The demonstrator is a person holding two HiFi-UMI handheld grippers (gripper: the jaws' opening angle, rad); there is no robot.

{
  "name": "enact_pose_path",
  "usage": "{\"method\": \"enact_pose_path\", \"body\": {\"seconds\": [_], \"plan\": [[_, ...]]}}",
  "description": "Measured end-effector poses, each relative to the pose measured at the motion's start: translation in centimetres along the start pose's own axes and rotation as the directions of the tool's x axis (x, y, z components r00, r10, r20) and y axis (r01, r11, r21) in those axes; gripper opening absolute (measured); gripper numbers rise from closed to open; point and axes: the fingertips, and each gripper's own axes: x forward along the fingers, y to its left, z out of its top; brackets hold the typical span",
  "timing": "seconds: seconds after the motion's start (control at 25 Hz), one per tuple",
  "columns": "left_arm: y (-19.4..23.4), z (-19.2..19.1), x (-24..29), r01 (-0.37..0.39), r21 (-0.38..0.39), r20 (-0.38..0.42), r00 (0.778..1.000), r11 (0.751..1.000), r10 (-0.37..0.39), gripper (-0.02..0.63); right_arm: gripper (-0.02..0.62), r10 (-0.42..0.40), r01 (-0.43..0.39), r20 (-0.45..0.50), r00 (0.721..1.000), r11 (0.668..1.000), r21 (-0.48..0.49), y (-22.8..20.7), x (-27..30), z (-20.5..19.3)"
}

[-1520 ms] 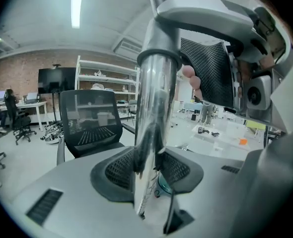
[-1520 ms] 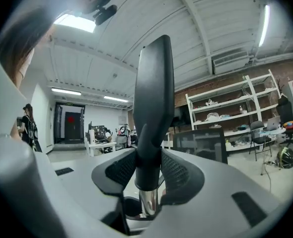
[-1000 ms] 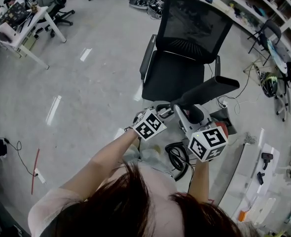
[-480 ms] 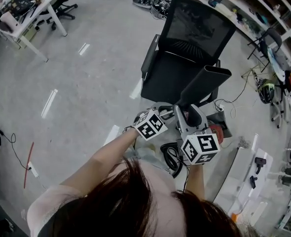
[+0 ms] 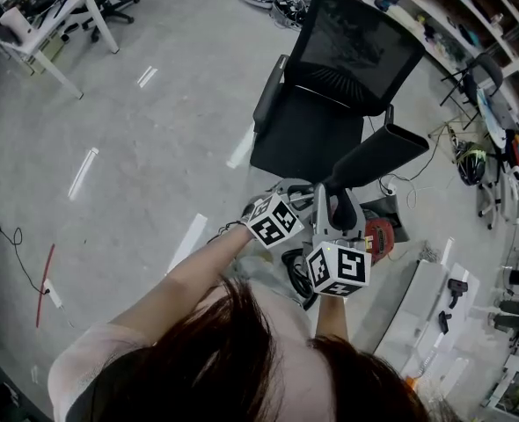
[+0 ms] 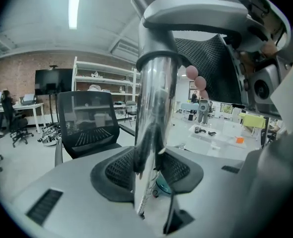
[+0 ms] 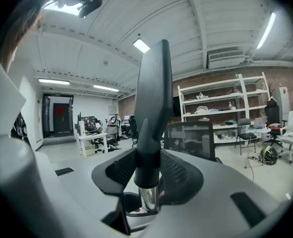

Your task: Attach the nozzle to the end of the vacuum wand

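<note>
The black nozzle (image 5: 376,155) slants up to the right over the office chair, and its collar sits over a short chrome stub (image 7: 149,198). My right gripper (image 5: 339,205) is shut on the nozzle's (image 7: 154,93) lower end, both pads pressed to the collar. My left gripper (image 5: 300,195) is shut on the chrome wand (image 6: 154,128), which runs up between its jaws into a grey plastic collar (image 6: 159,58). The two grippers are close together in front of the person's chest. In the head view the joint between wand and nozzle is hidden behind the grippers.
A black mesh office chair (image 5: 330,86) stands just ahead. The red vacuum body (image 5: 378,236) and a black hose coil (image 5: 296,271) lie on the floor below the grippers. Shelves (image 5: 471,25) line the right, desks (image 5: 40,7) stand at far left.
The right gripper has drawn back toward the person and left. The nozzle has swung steeper, then tipped right again. The left gripper has stayed nearly still.
</note>
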Motion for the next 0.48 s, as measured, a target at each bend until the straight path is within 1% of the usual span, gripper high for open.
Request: {"method": "enact_pose_path", "body": {"seconds": [0.08, 0.12, 0.2, 0.32, 0.4, 0.48], "plan": [[-0.1, -0.1, 0.1, -0.014, -0.002, 0.003, 1.000, 1.000, 0.014, 0.153, 0.166, -0.048, 0.048, 0.016, 0.999, 0.999, -0.015, -0.1, -0.1, -0.1], [-0.2, -0.1, 0.2, -0.015, 0.000, 0.003, 1.000, 1.000, 0.015, 0.155, 0.166, -0.057, 0.057, 0.021, 0.998, 0.998, -0.018, -0.1, -0.2, -0.1], [-0.5, -0.2, 0.3, 0.003, 0.016, 0.002, 1.000, 1.000, -0.003, 0.153, 0.166, -0.049, 0.049, 0.018, 0.999, 0.999, -0.011, -0.2, -0.4, -0.3], [-1.1, -0.4, 0.1, 0.049, 0.046, 0.002, 0.999, 0.998, -0.049, 0.153, 0.166, 0.009, -0.009, -0.018, 1.000, 1.000, -0.002, 0.1, -0.9, -0.4], [-1.3, -0.3, -0.1, 0.066, 0.057, 0.002, 0.998, 0.996, -0.066, 0.153, 0.166, 0.067, -0.067, -0.046, 0.997, 0.998, 0.005, 0.4, -1.1, -0.3], [-1.4, -0.3, -0.3, 0.073, 0.061, 0.003, 0.997, 0.995, -0.074, 0.153, 0.166, 0.140, -0.138, -0.072, 0.988, 0.990, 0.034, 0.6, -1.2, -0.3]]}}
